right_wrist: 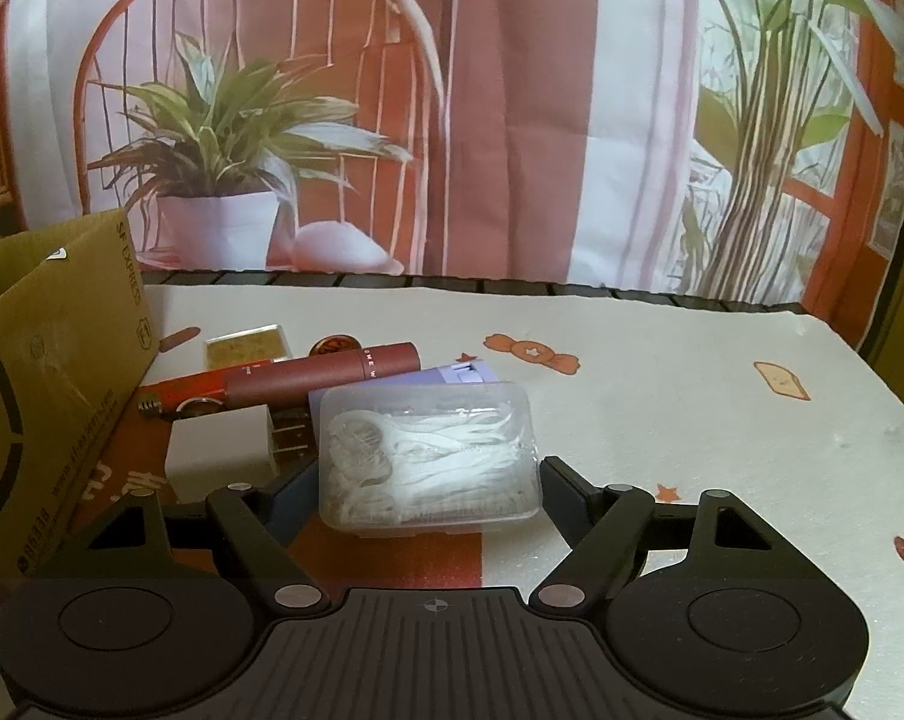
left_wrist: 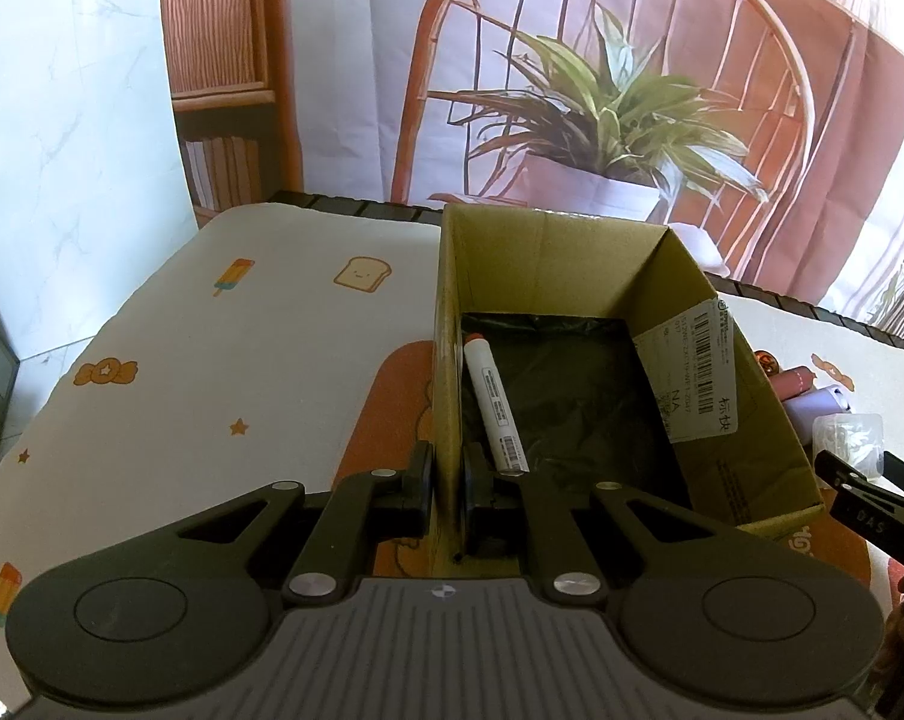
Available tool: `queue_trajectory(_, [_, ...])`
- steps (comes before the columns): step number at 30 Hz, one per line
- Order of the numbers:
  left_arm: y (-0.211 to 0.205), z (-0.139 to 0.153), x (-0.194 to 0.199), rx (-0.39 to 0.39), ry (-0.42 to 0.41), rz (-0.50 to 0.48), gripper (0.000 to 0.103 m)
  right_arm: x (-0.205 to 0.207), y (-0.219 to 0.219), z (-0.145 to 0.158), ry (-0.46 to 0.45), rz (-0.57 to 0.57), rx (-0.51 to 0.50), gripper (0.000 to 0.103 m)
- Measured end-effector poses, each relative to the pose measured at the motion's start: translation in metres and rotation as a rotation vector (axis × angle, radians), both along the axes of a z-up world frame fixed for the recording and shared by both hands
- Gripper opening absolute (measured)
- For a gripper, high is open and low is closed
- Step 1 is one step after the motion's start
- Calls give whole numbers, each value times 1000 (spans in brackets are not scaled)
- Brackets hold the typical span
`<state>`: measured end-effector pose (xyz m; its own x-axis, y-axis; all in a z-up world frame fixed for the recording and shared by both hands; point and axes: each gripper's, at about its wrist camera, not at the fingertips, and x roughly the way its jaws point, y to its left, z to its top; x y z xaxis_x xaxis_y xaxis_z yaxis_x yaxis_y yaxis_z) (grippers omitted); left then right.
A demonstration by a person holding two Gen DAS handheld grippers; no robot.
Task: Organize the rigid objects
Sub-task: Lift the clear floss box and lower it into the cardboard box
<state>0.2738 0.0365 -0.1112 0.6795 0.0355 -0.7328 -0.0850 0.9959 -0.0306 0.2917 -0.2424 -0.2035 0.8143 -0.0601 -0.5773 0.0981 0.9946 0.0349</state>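
An open cardboard box stands on the table with a white marker with an orange cap lying inside on its dark floor. My left gripper is shut on the box's left wall. In the right wrist view my right gripper is open, its fingers on either side of a clear plastic box of floss picks, not touching it. Behind it lie a dark red tube, a lilac item, a white charger plug, a red lighter and a gold-filled clear case.
The box's outer wall stands just left of the right gripper. The right gripper's fingers show at the right edge of the left wrist view. The printed tablecloth covers the table; a printed backdrop hangs behind it.
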Motion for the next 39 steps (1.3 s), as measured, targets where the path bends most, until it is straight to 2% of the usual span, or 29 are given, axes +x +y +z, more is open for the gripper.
queue_trajectory(19, [-2, 0, 0, 12, 5, -4, 11, 1, 0, 0, 2, 3, 5, 75])
queue_trajectory(25, [-2, -1, 1, 8, 7, -5, 11, -1, -5, 2, 11, -7, 36, 75])
queue_trajectory(30, [0, -1, 1, 1, 6, -7, 11, -6, -17, 10, 24, -51, 108, 75])
queue_trajectory(34, [1, -2, 1, -5, 5, -4, 11, -10, -24, 25, 3, -62, 176, 75])
queue_trajectory(39, [2, -3, 1, -15, 5, -3, 11, -3, -9, 66, -77, 27, 203, 75])
